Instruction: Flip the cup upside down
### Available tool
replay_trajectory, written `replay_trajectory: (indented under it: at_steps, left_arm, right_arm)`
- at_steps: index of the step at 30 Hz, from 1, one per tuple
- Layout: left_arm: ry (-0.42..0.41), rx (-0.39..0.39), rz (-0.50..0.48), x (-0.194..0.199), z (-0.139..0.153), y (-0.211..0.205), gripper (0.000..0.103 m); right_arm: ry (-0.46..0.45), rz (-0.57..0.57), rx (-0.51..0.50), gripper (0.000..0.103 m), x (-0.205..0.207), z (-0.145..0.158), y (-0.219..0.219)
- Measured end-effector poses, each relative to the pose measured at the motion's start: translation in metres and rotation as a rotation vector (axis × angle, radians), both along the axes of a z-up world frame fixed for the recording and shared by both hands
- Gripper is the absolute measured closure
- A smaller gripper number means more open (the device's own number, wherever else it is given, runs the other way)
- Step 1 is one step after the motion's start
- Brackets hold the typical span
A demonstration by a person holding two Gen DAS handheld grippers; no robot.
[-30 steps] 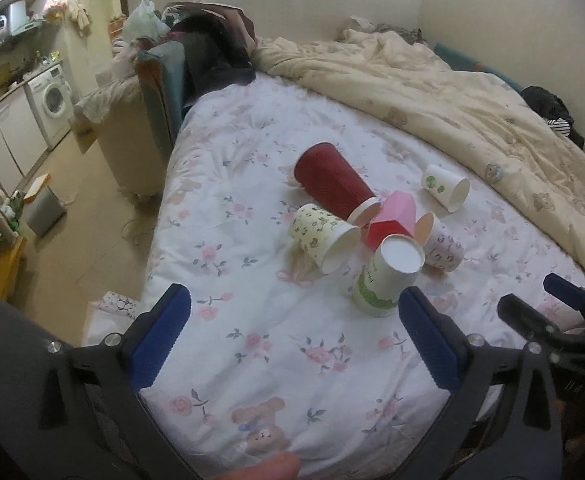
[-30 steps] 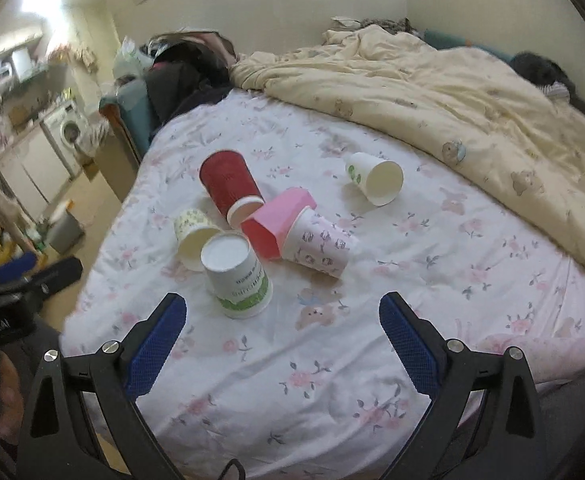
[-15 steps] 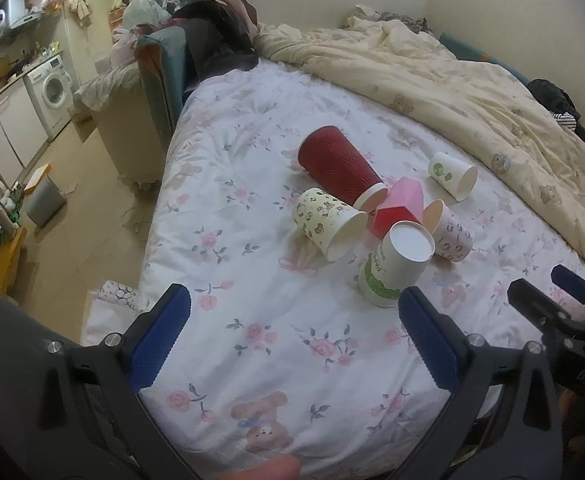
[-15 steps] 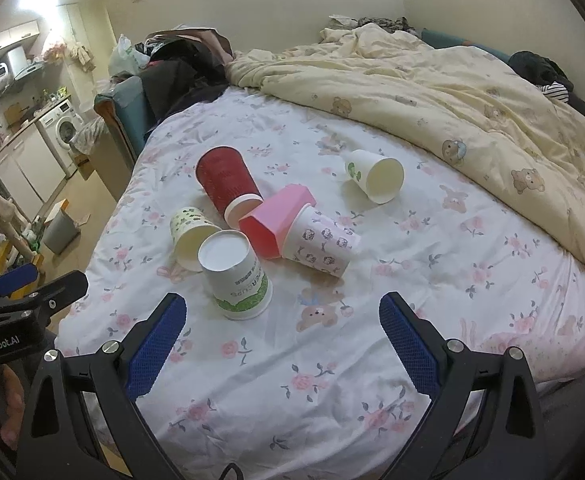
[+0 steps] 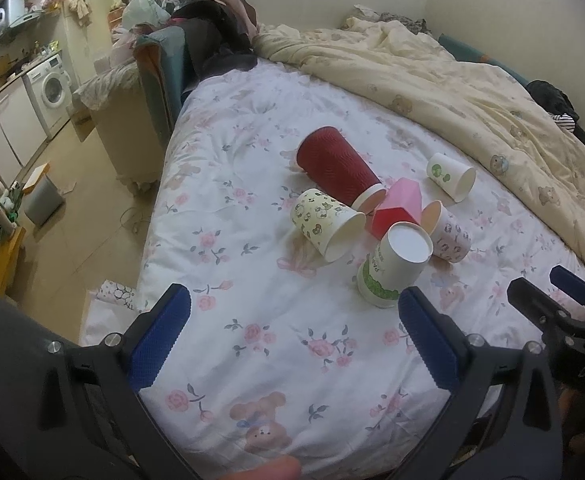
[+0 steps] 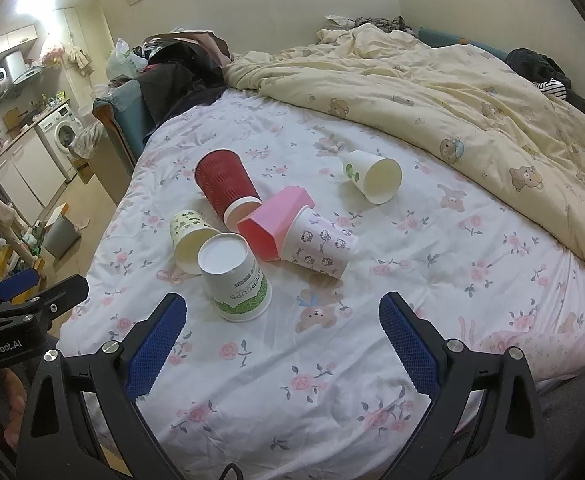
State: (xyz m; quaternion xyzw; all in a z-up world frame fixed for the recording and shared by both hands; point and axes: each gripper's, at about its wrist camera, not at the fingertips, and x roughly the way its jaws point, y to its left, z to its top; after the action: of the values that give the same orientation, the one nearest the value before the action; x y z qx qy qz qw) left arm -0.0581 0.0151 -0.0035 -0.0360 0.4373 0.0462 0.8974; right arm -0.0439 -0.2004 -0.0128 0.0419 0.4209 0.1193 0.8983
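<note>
Fingers (image 6: pixel 152 344) spread, bare sheet (image 6: pixel 292 352) before cups (image 6: pixel 234 276)

On the bed (image 6: pixel 332 360), the upside-down paper cup (image 6: pixel 234 276) stands nearest its front edge. Just behind it lie a patterned cup (image 6: pixel 190 238) to the left, a faceted cup (image 6: pixel 276 222) and a printed cup (image 6: pixel 322 246) to the right, touching each other. Behind those lies a ribbed cup (image 6: pixel 224 182). A small cup (image 6: pixel 372 176) lies apart, farther right. The quilt (image 6: pixel 452 96) is heaped behind.
</note>
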Motion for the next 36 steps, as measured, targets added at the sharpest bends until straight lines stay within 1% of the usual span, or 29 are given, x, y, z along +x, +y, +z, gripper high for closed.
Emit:
replay_trajectory:
  at_steps: [36]
  left_arm:
    - [-0.003, -0.007, 0.000, 0.0020, -0.0011, -0.0026, 0.000]
  right_arm:
    - [0.001, -0.005, 0.004, 0.003, 0.0010, 0.0026, 0.0004]
